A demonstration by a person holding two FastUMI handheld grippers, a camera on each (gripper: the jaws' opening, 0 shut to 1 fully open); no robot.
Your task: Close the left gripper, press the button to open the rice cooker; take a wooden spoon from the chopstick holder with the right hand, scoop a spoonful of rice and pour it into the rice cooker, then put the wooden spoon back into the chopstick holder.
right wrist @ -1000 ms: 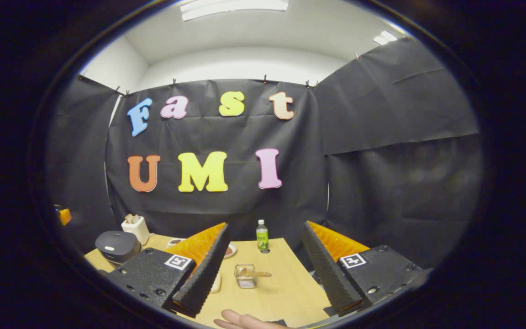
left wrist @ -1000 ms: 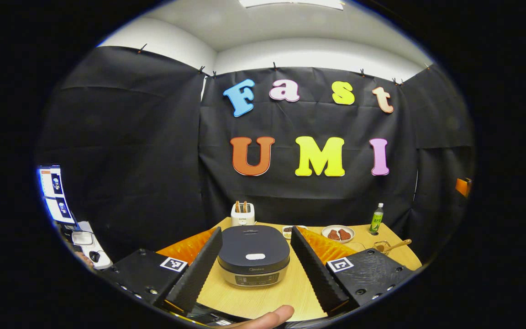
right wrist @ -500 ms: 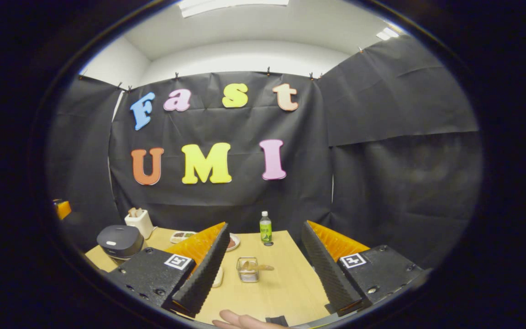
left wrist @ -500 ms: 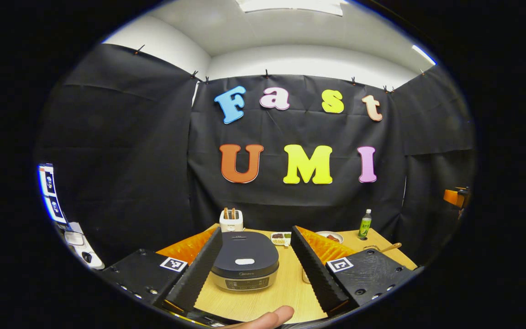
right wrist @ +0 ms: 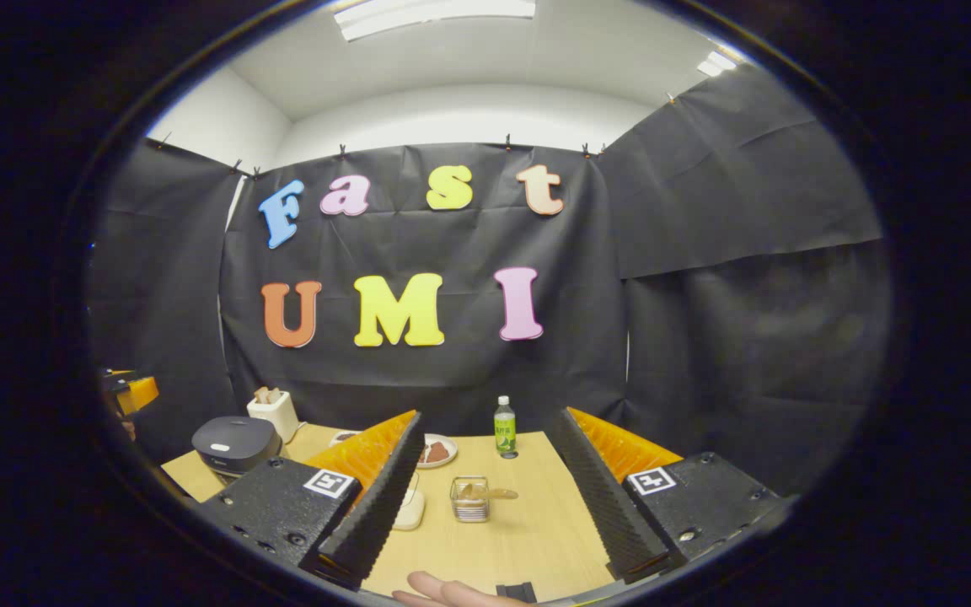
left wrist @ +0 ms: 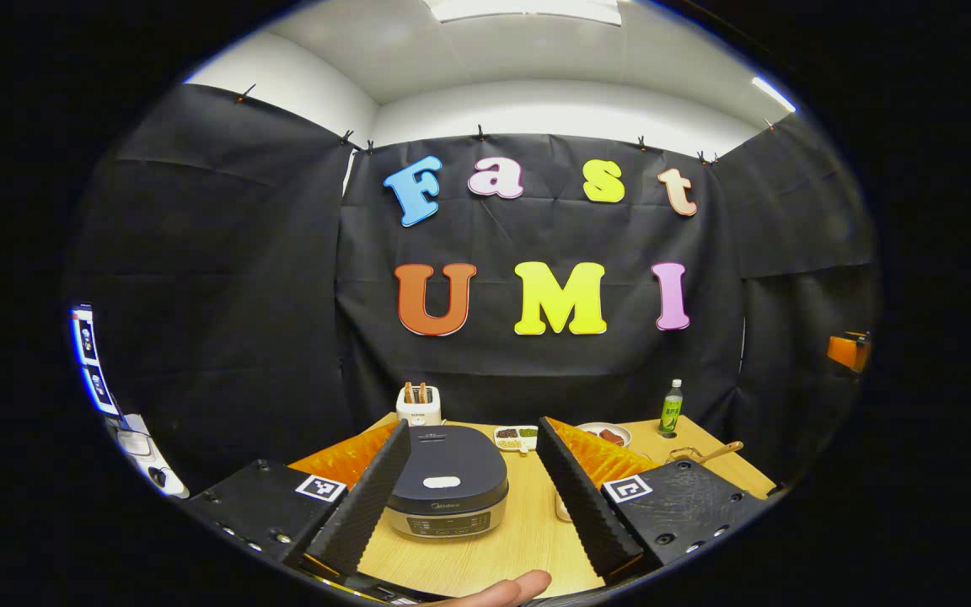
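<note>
The dark rice cooker (left wrist: 447, 476) stands with its lid down and a white button (left wrist: 442, 482) on top, between the fingers of my left gripper (left wrist: 473, 424), which is open and short of it. Behind the cooker is the white chopstick holder (left wrist: 419, 406) with wooden handles sticking out. My right gripper (right wrist: 487, 416) is open above the table, holding nothing. Ahead of it a small glass jar (right wrist: 470, 497) holds a wooden spoon. In the right gripper view the cooker (right wrist: 234, 443) and chopstick holder (right wrist: 276, 411) sit far left.
On the wooden table (left wrist: 528, 539) stand a green bottle (right wrist: 504, 427), a plate with brown food (right wrist: 435, 452), a small divided dish (left wrist: 516, 437) and a white object (right wrist: 410, 510). Black cloth walls close in behind. A monitor (left wrist: 89, 358) glows far left.
The left gripper has drawn back, so the cooker looks smaller and farther. The right gripper view has swung slightly left, shifting the jar and bottle rightward. Both grippers stay open.
</note>
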